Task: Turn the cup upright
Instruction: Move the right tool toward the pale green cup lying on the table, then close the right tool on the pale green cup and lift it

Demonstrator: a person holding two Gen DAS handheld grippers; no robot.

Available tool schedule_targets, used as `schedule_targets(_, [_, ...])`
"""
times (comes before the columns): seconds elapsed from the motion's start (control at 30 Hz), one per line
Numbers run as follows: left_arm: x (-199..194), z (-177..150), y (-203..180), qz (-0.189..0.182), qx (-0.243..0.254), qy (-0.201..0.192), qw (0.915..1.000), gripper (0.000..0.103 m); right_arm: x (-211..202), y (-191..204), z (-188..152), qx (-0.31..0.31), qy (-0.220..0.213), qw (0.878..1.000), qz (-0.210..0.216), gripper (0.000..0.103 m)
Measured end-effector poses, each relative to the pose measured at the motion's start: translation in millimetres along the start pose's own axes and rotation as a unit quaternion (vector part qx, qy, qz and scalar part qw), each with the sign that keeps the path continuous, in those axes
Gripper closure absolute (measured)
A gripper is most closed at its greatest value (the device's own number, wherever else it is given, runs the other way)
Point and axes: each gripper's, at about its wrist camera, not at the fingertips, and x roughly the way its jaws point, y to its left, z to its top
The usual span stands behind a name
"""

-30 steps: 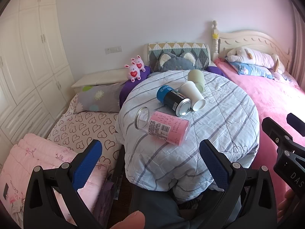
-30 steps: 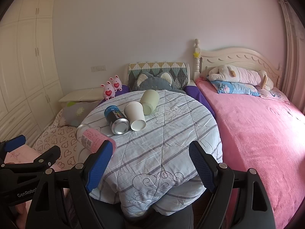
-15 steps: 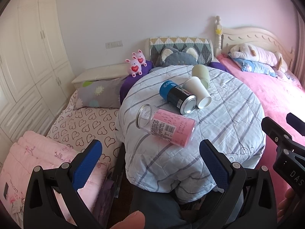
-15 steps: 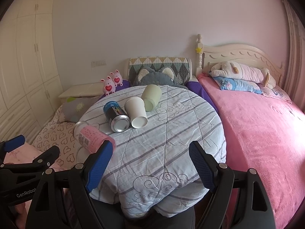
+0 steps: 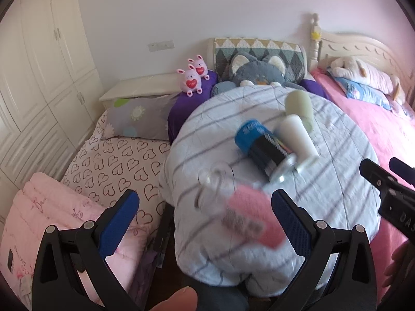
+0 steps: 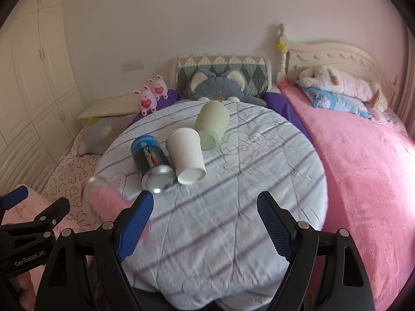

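- White cup (image 6: 187,156) lies on its side, ahead-left of the right gripper (image 6: 205,220), long axis toward it, mouth nearest.
- Both the right gripper and the left gripper (image 5: 205,220) gape wide, empty.

Low over the near edge of the round table (image 5: 337,140) (image 6: 259,155), facing the headboard; both sharing the tabletop at frame centre.

Left gripper (image 5: 205,216): jaws wide apart, nothing betw. fingers; right gripper (image 6: 205,220): same, fingers level, empty.
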Motion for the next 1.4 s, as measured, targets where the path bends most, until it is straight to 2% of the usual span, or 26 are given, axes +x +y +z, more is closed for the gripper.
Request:
schedule_targets(0.27, [55, 58, -2, 0.005, -0.01, 0.013, 0.9999, 0.0, 94, -6, 75, 0.017, 0.05, 0.998, 0.015, 0.02])
schedule_targets(0.37, [75, 73, -4, 0.003, -0.012, 0.02, 0.9997, 0.0, 141, -10, 97, 0.03, 0.083, 0.996, 0.018, 0.02])
schedule_targets(0.5, [100, 88, -11, -0.004, -0.011, 0.034, 0.9994, 0.0, 191, -12, 114, 0.041, 0.121, 0.992, 0.018, 0.02])
schedule_targets(0.77, [129, 101, -19, -0.023, -0.01, 0.049, 0.9985, 0.0, 249, -24, 123, 0.08, 0.18, 0.98, 0.009, 0.02])
schedule_targets(1.07, [142, 103, -22, -0.042, -0.013, 0.059, 0.9973, 0.0, 282, -21, 120, 0.077, 0.228, 0.971, 0.005, 0.02])
schedule_targets(1.1, [141, 102, -21, -0.044, -0.014, 0.058, 0.9973, 0.0, 284, -21, 118, 0.075, 0.229, 0.97, 0.007, 0.022])
schedule_targets(1.4, [130, 104, -19, -0.034, -0.018, 0.043, 0.9984, 0.0, 272, -32, 121, 0.089, 0.207, 0.974, 0.028, 0.024])
